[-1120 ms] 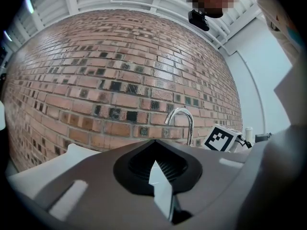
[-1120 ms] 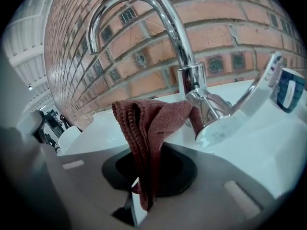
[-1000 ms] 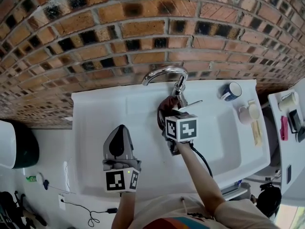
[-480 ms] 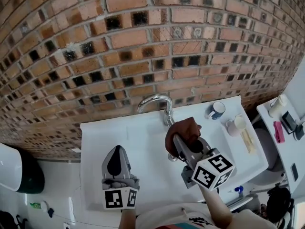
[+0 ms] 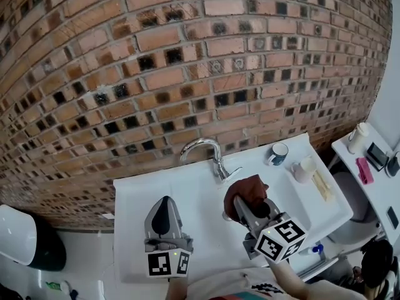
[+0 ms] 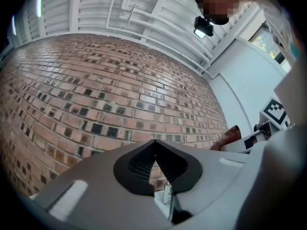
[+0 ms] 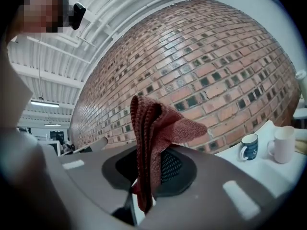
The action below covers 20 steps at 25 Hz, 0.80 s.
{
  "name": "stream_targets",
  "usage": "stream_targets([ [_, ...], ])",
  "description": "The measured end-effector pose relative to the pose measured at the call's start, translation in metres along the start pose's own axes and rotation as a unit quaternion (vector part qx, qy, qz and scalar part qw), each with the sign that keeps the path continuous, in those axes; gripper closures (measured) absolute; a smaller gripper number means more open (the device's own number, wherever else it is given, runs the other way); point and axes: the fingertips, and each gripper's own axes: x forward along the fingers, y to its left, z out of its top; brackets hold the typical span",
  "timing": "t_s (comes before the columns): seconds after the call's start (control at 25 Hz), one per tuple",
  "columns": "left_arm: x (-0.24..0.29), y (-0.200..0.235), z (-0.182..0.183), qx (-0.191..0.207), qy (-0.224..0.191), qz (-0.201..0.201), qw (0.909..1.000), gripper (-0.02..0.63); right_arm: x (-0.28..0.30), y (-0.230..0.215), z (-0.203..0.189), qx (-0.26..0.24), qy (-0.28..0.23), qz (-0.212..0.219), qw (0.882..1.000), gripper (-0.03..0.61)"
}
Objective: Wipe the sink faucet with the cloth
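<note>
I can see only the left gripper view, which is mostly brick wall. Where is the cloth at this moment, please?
Observer: The right claw is shut on the reddish-brown cloth, which stands up from between its jaws.
Operator: Is it on the faucet?
Observer: Not on the spout. In the head view it sits just nearer the person than the base of the chrome faucet.
Operator: Does anything stand beside the faucet?
Observer: Yes, a blue mug and a white mug, both to its right.

Brick wall [image 5: 187, 55] rises behind a white counter [image 5: 140, 195]; white slatted ceiling [image 6: 96, 8] overhead.
</note>
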Motion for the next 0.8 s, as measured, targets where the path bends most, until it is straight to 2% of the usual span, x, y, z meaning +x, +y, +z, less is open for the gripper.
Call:
stream_targets([
  [0.24,0.001,-0.0126,0.0072,0.003,-0.008,-0.018,0.9998,0.614,0.0,0.0073,0.005,-0.002,-0.005,0.008,1.0,0.531],
  [0.8,-0.0002,-0.0106,0.0073,-0.002,-0.004,-0.011,0.9999,0.614,0.0004,0.0077,0.004,-0.004,0.002,0.012,1.0,0.531],
])
